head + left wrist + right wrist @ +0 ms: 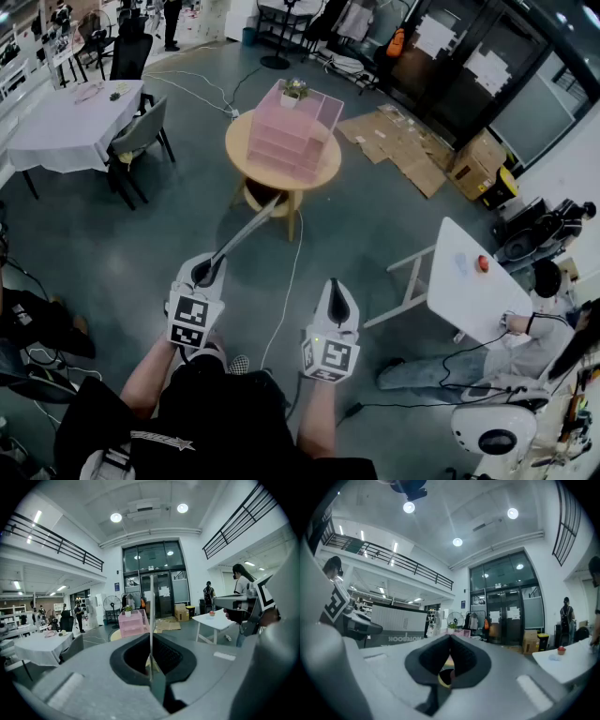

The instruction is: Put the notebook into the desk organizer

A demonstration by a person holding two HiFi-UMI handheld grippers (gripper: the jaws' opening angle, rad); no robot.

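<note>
We had bare floor [187, 216] open up to the round table [236, 159] at twelve o'clock, where the pink desk organizer [289, 141] stood. Our left gripper [208, 272] clamped the notebook [248, 230] edge-up, long axis toward one o'clock, its far end seemingly short of the table's rim. Our right gripper [337, 305] had its jaws pressed together, empty.

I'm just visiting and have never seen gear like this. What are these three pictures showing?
No robot here: a person holds a two-jaw gripper in each hand. One picture looks down from a camera on the person's head; the other two come from cameras riding on each gripper. The left gripper is clamped on a thin notebook, seen edge-on. The right gripper is shut and empty. Ahead, a round table carries a pink desk organizer with a small plant on top.
</note>
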